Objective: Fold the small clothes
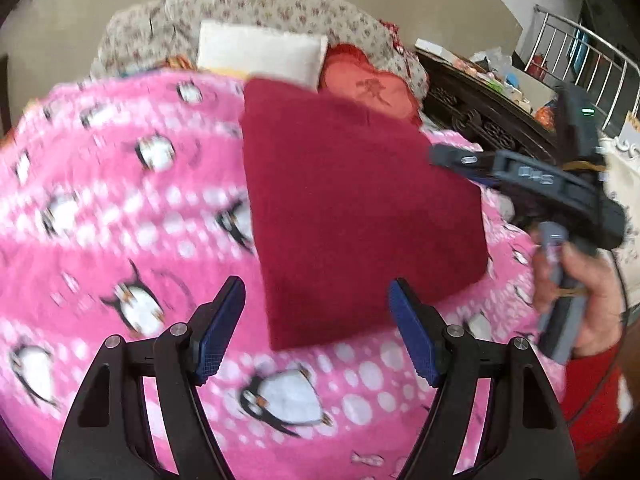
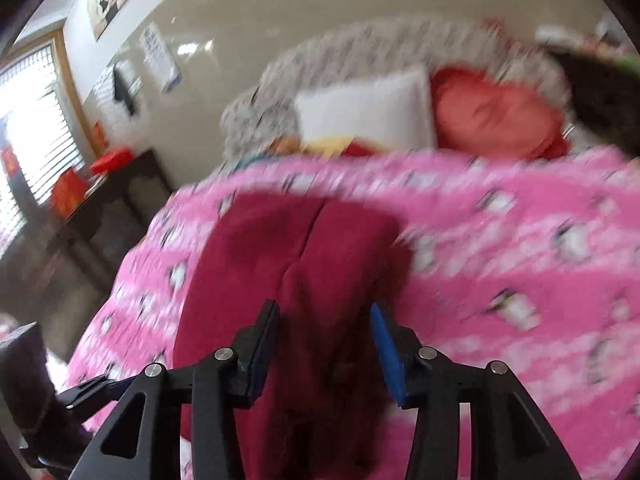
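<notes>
A dark red garment (image 1: 352,208) lies folded flat on a pink penguin-print blanket (image 1: 120,208). My left gripper (image 1: 316,312) is open and empty, hovering over the garment's near edge. The right gripper shows in the left wrist view (image 1: 452,158) at the garment's right edge, held by a hand. In the right wrist view the garment (image 2: 288,264) lies under my right gripper (image 2: 324,328), which is open with nothing between its blue pads. Both views are blurred by motion.
A white pillow (image 1: 260,50) and a red cushion (image 1: 372,88) lie at the head of the bed against a floral headboard (image 1: 256,4). A dark carved table (image 1: 480,108) with clutter stands at the right. A dark cabinet (image 2: 116,204) stands left of the bed.
</notes>
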The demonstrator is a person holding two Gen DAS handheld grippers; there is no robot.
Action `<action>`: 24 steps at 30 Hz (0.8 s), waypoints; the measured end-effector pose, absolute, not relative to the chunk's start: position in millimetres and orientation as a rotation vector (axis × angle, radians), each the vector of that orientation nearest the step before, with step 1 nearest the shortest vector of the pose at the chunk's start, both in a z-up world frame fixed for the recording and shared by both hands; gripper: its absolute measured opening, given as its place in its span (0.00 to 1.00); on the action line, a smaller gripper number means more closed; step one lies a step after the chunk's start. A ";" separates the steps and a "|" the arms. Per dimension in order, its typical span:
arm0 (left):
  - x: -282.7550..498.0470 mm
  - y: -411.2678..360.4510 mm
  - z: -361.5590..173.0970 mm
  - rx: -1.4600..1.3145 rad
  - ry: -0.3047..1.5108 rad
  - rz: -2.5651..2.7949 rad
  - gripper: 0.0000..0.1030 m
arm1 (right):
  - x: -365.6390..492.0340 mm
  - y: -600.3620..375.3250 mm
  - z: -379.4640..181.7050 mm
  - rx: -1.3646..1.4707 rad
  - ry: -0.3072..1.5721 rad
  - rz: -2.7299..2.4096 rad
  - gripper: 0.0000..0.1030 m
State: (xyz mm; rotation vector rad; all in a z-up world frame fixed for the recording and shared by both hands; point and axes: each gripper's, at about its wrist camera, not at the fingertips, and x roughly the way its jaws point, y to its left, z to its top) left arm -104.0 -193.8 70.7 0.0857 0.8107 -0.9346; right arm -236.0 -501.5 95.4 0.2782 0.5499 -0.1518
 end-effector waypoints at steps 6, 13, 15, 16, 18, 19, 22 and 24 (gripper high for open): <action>-77.5 -217.9 75.8 0.048 0.816 -0.883 0.72 | -185.9 -477.5 93.6 0.172 0.636 -0.110 0.39; -68.2 -245.4 45.7 0.048 0.890 -0.872 0.78 | -116.8 -494.4 47.5 0.126 0.731 -0.166 0.37; -68.5 -248.0 43.0 0.049 0.884 -0.869 0.82 | -118.1 -499.5 50.5 0.146 0.736 -0.145 0.37; -68.3 -247.8 42.0 0.046 0.885 -0.871 0.82 | -120.9 -503.0 52.7 0.161 0.736 -0.135 0.37; -68.8 -245.9 41.2 0.047 0.897 -0.873 0.82 | -138.8 -505.4 66.0 0.188 0.735 -0.132 0.37; -70.0 -243.9 42.2 0.052 0.898 -0.870 0.82 | -155.7 -504.6 79.4 0.189 0.707 -0.135 0.37; -74.6 -240.1 43.8 0.058 0.888 -0.854 0.82 | -196.6 -492.5 100.9 0.168 0.640 -0.106 0.37; -77.2 -239.2 42.0 0.053 0.894 -0.848 0.82 | -218.4 -481.9 103.3 0.164 0.630 -0.081 0.37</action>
